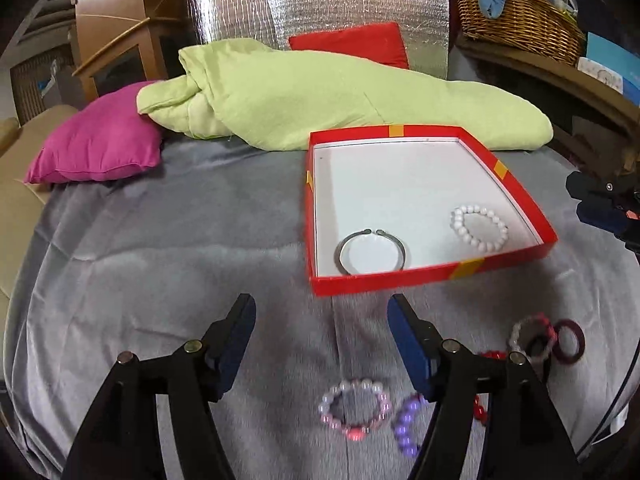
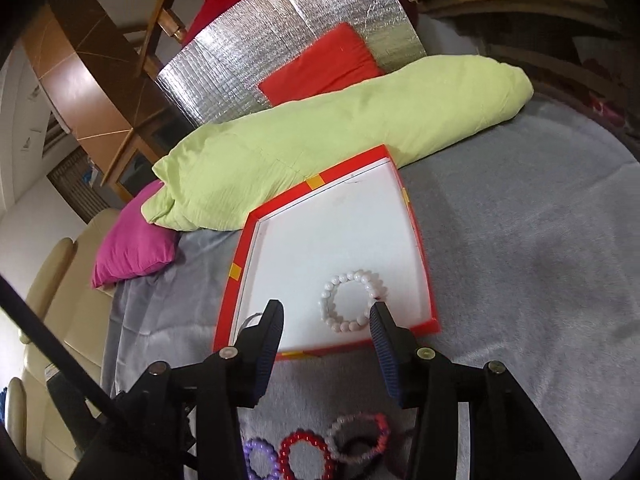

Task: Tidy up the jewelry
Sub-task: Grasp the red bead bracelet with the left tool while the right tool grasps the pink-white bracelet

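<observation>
A shallow red box [image 1: 428,273] [image 2: 232,280] with a white floor lies on the grey bedspread. A silver cuff bangle [image 1: 373,251] and a white bead bracelet [image 1: 479,227] [image 2: 352,296] rest inside it. My left gripper [image 1: 322,312] is open and empty, just short of the box's near wall. My right gripper [image 2: 326,316] is open above the box's near edge, with the white bracelet lying on the floor beyond its tips, untouched. On the bedspread lie a pink bead bracelet [image 1: 355,408], a purple one [image 1: 407,426] [image 2: 260,458], a red one [image 2: 304,454] and a pink-grey one [image 2: 360,436].
A rolled lime-green quilt [image 1: 320,96] [image 2: 340,132] lies behind the box, a magenta pillow [image 1: 100,144] [image 2: 132,244] to its left and a red cushion [image 1: 352,46] against a silver foil panel. A dark red ring [image 1: 570,342] lies at right. Wicker basket [image 1: 516,20] on a shelf.
</observation>
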Demonstrator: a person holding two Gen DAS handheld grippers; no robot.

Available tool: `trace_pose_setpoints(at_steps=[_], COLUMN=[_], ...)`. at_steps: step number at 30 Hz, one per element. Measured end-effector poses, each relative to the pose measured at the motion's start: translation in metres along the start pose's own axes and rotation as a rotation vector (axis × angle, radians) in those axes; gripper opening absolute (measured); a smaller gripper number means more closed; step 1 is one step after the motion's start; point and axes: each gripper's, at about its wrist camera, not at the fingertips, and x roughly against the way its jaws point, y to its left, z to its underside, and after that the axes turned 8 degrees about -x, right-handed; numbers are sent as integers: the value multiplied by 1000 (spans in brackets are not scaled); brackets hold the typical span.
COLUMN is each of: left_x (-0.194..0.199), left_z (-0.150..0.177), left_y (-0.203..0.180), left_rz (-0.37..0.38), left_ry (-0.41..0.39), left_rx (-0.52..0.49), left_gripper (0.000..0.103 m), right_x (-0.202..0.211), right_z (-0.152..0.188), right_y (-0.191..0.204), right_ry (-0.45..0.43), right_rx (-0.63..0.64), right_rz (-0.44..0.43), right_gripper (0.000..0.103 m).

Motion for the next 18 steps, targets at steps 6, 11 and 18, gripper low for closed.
trace_pose_setpoints(at_steps=[6,11,18], left_x=[17,28,33], left_z=[14,26,38], left_y=[-3,-4,-8], left_rz=[-23,-25,-15], left_ry=[-8,-11,4], left_rx=[-10,-4,-13], left_gripper=[70,70,70], right_x=[19,35,44], right_z=[15,34,54], right_y=[2,-4,-14], right_ry=[6,23,69], right_rx=[23,9,-12], right_rz=[15,11,36], right_gripper=[48,48,48])
